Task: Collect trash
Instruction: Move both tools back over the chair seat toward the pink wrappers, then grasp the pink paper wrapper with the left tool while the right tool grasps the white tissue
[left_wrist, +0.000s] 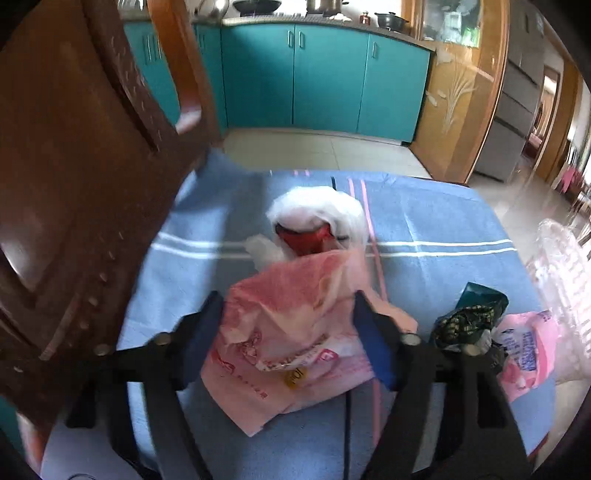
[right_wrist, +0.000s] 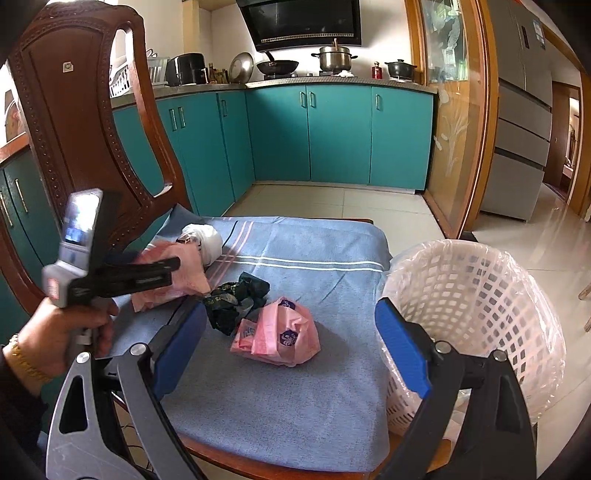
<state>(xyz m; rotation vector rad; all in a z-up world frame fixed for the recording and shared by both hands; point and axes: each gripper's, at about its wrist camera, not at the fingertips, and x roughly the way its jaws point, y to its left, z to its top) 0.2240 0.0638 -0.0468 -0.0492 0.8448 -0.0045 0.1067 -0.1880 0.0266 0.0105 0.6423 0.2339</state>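
Note:
Trash lies on a chair seat covered by a blue cloth (right_wrist: 295, 387). My left gripper (left_wrist: 290, 328) is open, its fingers either side of a large pink plastic bag (left_wrist: 291, 332), which also shows in the right wrist view (right_wrist: 184, 273). Behind it lies a white bag with something red inside (left_wrist: 314, 218). A dark green wrapper (right_wrist: 236, 299) and a small pink packet (right_wrist: 280, 339) lie mid-seat. My right gripper (right_wrist: 291, 350) is open and empty, above the seat near the small pink packet. A white lattice bin with a liner (right_wrist: 476, 317) stands at the right.
The chair's carved wooden back (right_wrist: 74, 122) rises at the left, close to the left gripper. Teal kitchen cabinets (right_wrist: 332, 136) stand behind across a tiled floor (right_wrist: 332, 203). A glass sliding door (right_wrist: 454, 129) and a fridge (right_wrist: 517, 129) are at the right.

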